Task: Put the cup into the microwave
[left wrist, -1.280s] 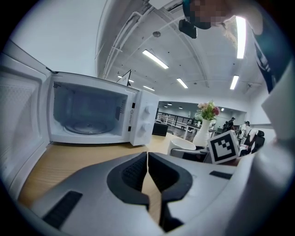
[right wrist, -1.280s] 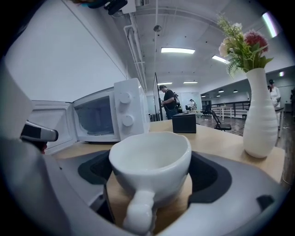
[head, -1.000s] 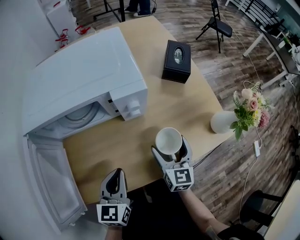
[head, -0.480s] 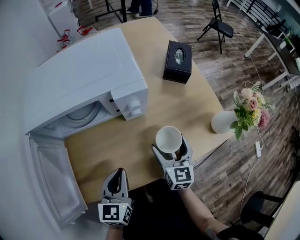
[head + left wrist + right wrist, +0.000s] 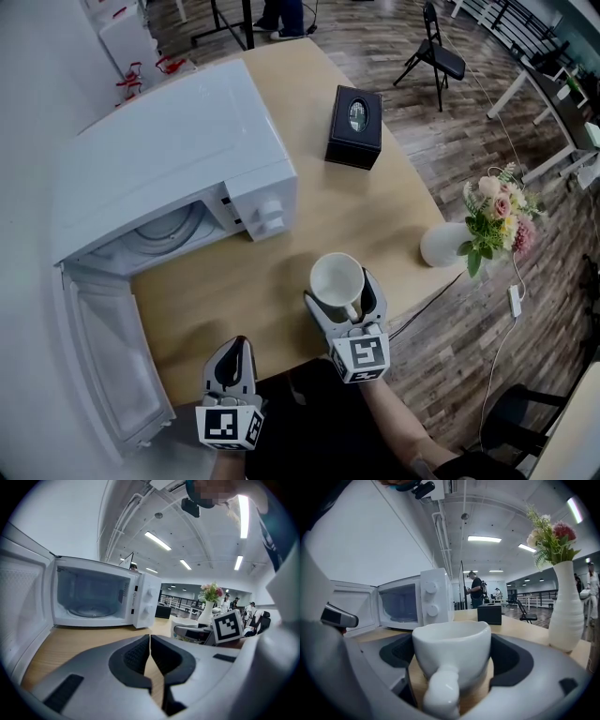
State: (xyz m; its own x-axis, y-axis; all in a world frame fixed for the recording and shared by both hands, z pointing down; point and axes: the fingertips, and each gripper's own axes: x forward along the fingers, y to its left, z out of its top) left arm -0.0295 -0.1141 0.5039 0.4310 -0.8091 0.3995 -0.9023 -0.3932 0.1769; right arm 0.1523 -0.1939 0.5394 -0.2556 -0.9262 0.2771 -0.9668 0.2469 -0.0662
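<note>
Head view: The microwave point(image 5: 169, 159) stood along the desk's point(image 5: 234, 281) left edge. Its door point(image 5: 108, 361) hung open past the near left corner, and the turntable point(image 5: 173, 234) showed inside. The cup point(image 5: 336, 278) was upright and empty at the near edge, right of the microwave and well apart from it. The right gripper point(image 5: 339, 292) had its jaws clamped on the cup's sides. Whether the cup's base touched the desk could not be told. The left gripper point(image 5: 231, 351) was at the near edge beside the door, carrying nothing. A black box point(image 5: 354, 124) sat toward the far right corner. A vase point(image 5: 441, 244) of flowers stood at the right edge.

Left gripper view: Jaws were together with nothing between them. The microwave's open cavity lay ahead, the right gripper's marker cube point(image 5: 229, 625) to the right.

Right gripper view: Jaws were closed on the cup, its handle point(image 5: 440, 691) pointing back toward the camera. Microwave was ahead to the left, black box beyond, vase at right. A person point(image 5: 476, 590) stood in the far background.
</note>
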